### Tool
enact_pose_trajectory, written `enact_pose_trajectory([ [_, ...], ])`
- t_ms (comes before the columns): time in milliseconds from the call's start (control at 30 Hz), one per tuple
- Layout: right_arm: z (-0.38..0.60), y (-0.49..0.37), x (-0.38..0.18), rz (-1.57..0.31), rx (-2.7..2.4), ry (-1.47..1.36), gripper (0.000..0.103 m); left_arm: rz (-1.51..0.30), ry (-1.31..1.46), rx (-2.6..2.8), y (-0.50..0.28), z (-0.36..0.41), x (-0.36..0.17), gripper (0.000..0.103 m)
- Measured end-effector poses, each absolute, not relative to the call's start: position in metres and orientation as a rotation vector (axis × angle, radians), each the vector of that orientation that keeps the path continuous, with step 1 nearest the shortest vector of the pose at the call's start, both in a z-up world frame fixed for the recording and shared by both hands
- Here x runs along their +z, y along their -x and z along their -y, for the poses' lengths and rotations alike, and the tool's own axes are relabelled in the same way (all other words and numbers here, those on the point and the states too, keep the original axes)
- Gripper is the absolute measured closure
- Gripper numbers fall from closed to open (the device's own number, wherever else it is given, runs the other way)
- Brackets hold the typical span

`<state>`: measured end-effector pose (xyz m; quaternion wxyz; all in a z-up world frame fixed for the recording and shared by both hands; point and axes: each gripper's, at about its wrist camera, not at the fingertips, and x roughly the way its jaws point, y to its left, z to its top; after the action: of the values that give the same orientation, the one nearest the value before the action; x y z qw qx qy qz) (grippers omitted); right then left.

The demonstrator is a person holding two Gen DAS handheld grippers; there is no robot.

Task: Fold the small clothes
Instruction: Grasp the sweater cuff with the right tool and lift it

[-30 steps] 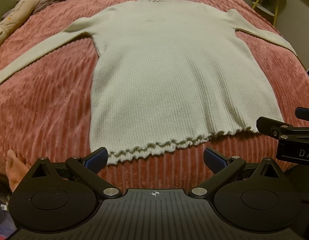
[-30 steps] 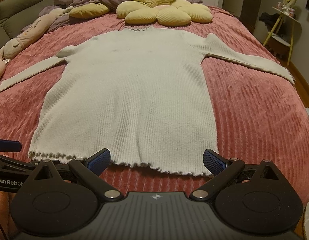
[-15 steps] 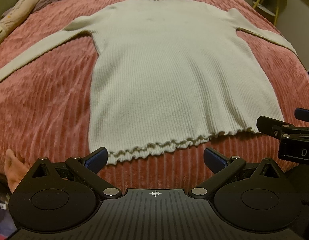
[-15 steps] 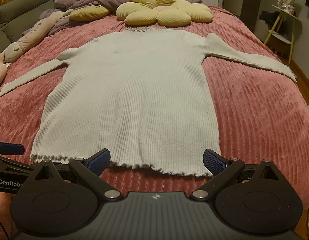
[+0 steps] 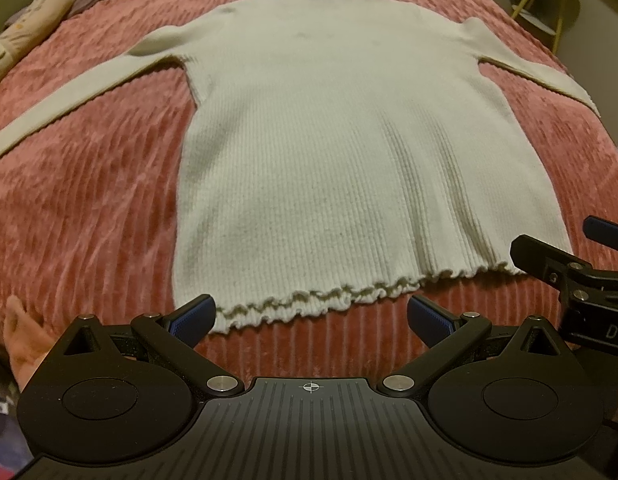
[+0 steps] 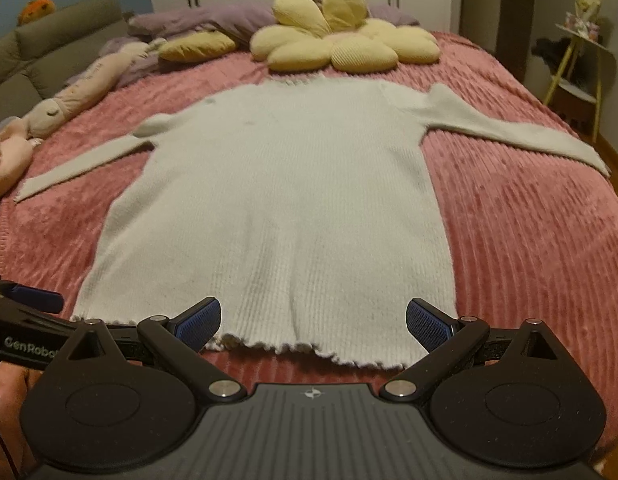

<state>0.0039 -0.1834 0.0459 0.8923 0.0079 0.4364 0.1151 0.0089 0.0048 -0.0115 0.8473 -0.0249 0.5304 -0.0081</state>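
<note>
A cream ribbed long-sleeve sweater (image 5: 349, 152) lies flat on a pink bedspread (image 5: 81, 200), sleeves spread to both sides, frilled hem nearest me. It also shows in the right wrist view (image 6: 285, 208). My left gripper (image 5: 311, 316) is open and empty, just in front of the hem's left part. My right gripper (image 6: 313, 322) is open and empty, its fingertips over the hem's right part. The right gripper also shows at the right edge of the left wrist view (image 5: 581, 276).
A yellow flower-shaped cushion (image 6: 341, 48) lies beyond the collar. A long plush toy (image 6: 81, 88) and purple bedding (image 6: 197, 20) sit at the far left. A small side table (image 6: 577, 64) stands right of the bed. The bedspread (image 6: 529, 240) drops off at the right.
Both grippers have edged forward and lower toward the hem. The right wrist view has tipped up, showing more of the room. The sweater has not moved.
</note>
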Motion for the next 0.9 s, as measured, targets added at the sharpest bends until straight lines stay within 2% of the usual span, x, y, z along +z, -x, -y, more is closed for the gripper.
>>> enact_pose_trajectory([
  [667,0.228,-0.037,0.011,-0.973,0.31,-0.285,0.004,-1.153,0.022,-0.044,-0.055,0.019,-0.022,0.0],
  [767,0.252,-0.049,0.009,-0.934,0.328,-0.344,0.004,-1.135,0.006,-0.04,-0.073,0.024,-0.019,0.0],
  [900,0.313,-0.092,0.015,-0.792,0.223,-0.386,0.004,-1.068,-0.016,-0.014,-0.11,0.03,-0.013,0.0],
])
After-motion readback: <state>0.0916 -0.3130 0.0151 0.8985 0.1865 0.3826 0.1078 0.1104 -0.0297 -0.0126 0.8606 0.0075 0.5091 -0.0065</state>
